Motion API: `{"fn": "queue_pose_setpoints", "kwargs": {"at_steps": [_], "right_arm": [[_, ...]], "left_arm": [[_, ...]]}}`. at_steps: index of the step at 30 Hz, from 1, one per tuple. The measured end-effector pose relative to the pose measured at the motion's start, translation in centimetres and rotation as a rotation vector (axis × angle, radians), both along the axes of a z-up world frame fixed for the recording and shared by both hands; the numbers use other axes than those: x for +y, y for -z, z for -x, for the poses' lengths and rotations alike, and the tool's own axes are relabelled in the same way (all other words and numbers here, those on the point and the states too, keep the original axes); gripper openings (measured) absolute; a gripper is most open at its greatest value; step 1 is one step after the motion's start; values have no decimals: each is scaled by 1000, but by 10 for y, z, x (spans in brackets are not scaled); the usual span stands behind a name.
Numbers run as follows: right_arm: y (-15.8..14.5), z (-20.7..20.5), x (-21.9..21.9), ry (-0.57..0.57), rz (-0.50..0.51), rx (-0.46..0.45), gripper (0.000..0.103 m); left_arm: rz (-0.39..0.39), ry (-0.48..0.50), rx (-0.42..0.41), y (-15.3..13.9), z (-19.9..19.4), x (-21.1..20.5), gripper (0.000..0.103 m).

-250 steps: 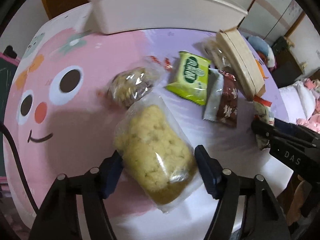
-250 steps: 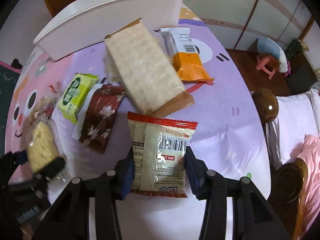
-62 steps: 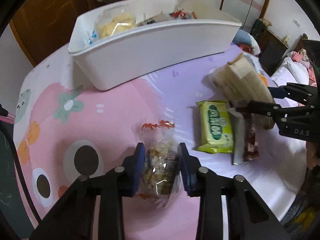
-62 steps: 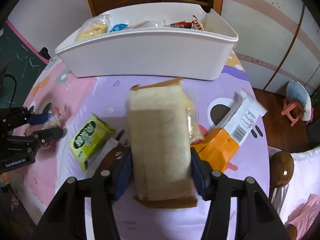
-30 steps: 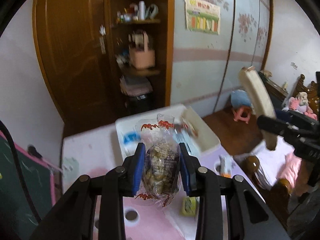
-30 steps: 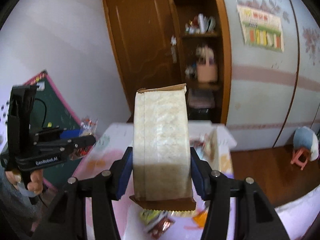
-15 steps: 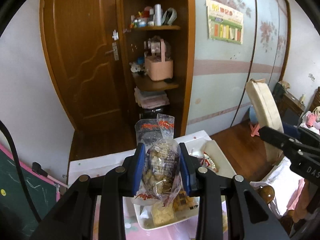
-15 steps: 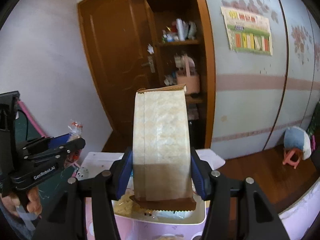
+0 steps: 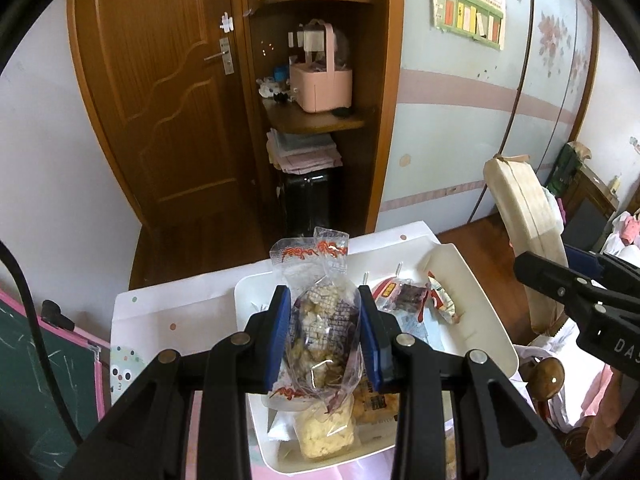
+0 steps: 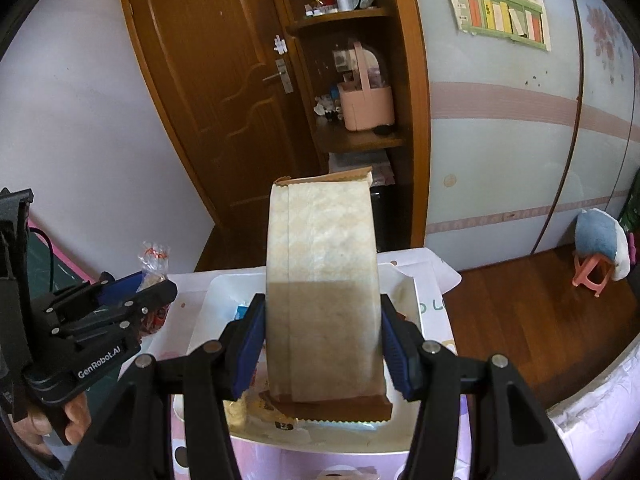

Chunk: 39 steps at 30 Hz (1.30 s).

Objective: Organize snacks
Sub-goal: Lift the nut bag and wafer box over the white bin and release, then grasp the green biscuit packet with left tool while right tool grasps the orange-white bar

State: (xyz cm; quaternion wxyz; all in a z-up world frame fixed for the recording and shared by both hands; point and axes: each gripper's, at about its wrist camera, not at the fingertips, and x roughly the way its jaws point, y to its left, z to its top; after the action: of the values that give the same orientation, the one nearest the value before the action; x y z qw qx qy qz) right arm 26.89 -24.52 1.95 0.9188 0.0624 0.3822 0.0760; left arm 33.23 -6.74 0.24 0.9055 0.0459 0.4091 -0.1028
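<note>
Left wrist view showed the white bin (image 9: 486,316) on the surface, already holding several wrapped snacks, so the step in hand was the carrying of two more packets to it. The right tongs (image 10: 322,344) were closed on the large beige packet (image 10: 322,280), held upright above the bin. The left tongs (image 9: 324,336) were closed on the small clear bag of puffed snack (image 9: 324,328), also held upright over the bin. In my judgement, the next move called for lowering each packet into a free part of the bin and opening the tongs there.
</note>
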Motion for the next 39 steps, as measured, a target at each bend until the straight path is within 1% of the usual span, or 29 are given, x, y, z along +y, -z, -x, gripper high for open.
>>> {"fn": "queue_pose_setpoints", "kwargs": {"at_steps": [4,6,7,8,9,10,12,18,21,25,30,39], "right_arm": [[8,-6,1,-3,5,30,54],[9,-11,3,-3,3,28,54],[10,-10,4,-3,7,28,54],[11,-10,5,-1,15,30,55],[12,-8,6,3,22,32,57],[13,-6,8,2,24,33,58],[15,-1,9,-7,23,40,60],[16,15,3,-18,12,64,61],[11,25,-1,-14,13,64,61],[3,46,-5,-12,17,61,61],[-10,78,-8,-12,45,38,61],[-33,131,-16,-13,102,-14,61]], "left_arm": [[-9,-3,12,8,-3,-1,32],[-19,-9,19,12,-3,-1,32],[-24,-16,22,13,-5,-2,41],[-26,-24,28,14,-6,-1,53],[-27,-33,36,15,-6,0,83],[-30,-52,32,16,-5,1,97],[-18,-70,3,13,0,6,96],[47,-73,24,8,15,17,96],[49,-72,27,1,28,18,96],[56,-71,7,-14,51,21,96],[75,-59,-28,-34,79,23,96],[77,2,-89,-67,134,13,96]]}}
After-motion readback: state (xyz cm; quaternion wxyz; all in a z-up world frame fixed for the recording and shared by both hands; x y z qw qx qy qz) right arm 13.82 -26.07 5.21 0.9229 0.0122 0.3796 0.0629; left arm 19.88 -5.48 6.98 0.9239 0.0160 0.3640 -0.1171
